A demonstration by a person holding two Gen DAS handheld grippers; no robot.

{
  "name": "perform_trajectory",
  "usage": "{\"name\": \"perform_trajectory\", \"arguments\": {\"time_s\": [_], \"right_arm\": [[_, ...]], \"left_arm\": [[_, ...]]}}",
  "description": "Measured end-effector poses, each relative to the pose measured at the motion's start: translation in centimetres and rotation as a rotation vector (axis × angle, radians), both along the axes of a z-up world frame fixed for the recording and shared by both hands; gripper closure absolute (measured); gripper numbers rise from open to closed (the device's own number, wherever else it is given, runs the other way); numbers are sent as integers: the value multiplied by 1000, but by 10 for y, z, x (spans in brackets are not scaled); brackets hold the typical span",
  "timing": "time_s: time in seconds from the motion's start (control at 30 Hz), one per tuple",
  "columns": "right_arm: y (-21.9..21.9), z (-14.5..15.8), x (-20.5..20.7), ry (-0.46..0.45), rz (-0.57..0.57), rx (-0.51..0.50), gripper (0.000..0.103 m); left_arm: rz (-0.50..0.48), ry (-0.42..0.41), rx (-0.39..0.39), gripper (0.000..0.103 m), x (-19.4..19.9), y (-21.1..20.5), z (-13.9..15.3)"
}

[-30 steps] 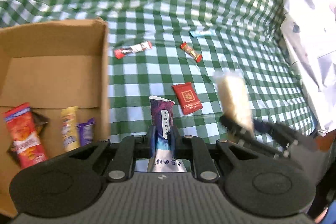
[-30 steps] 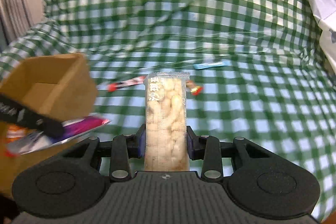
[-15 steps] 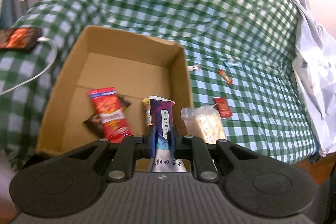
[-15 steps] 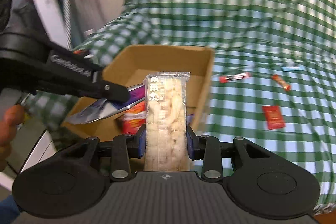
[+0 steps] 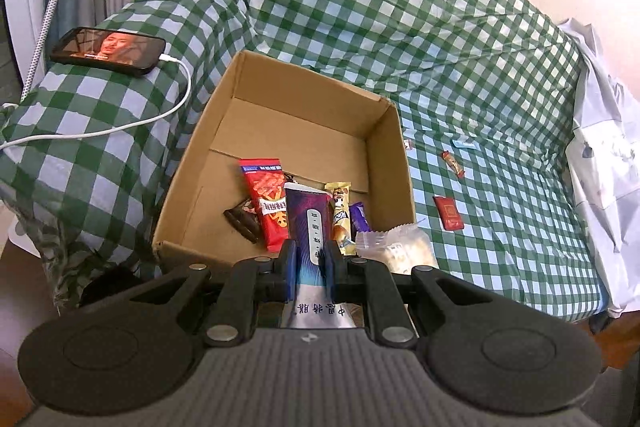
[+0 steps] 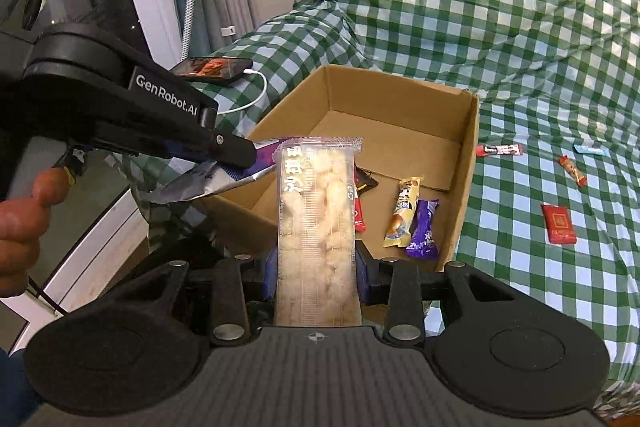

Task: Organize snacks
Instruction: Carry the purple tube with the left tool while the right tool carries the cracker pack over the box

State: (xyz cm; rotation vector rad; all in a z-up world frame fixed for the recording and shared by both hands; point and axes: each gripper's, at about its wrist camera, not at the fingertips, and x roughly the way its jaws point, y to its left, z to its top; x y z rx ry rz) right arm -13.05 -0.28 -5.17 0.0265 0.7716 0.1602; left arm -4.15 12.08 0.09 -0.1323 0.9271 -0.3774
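An open cardboard box point(image 5: 384, 151) point(image 6: 466, 163) sits on a green checked sofa cover. It holds a red packet point(image 5: 266, 199), a yellow bar point(image 5: 339, 211) point(image 6: 404, 213), a small purple candy point(image 6: 423, 229) and a dark wrapper point(image 5: 242, 223). My left gripper point(image 5: 308, 261) is shut on a purple and silver packet point(image 5: 308, 223) point(image 6: 224, 177), held over the box's near edge. My right gripper point(image 6: 316, 267) is shut on a clear pack of pale puffed snack point(image 6: 316, 219) point(image 5: 400, 251), also above the near edge, to the right of the left gripper.
Loose on the cover right of the box lie a flat red packet point(image 5: 449, 213) point(image 6: 558, 223), a small orange candy point(image 5: 453, 163) point(image 6: 573, 170), a blue wrapper point(image 5: 464, 144) and a red-and-white bar point(image 6: 500, 149). A phone point(image 5: 108, 50) with a white cable rests on the armrest. White plastic bag point(image 5: 604, 163) at right.
Both grippers have swung left and up from the open cover to the box, each carrying its packet. The box interior and the armrest with the phone have come into view.
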Motion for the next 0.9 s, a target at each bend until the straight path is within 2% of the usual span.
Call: {"name": "perform_trajectory", "arguments": {"time_s": [0.43, 0.9], "right_arm": [[0, 2, -7, -15, 3, -12, 65], [-1, -1, -3, 8, -2, -7, 65]], "left_arm": [[-14, -21, -4, 87, -10, -5, 4], [-14, -9, -5, 87, -5, -4, 0]]}}
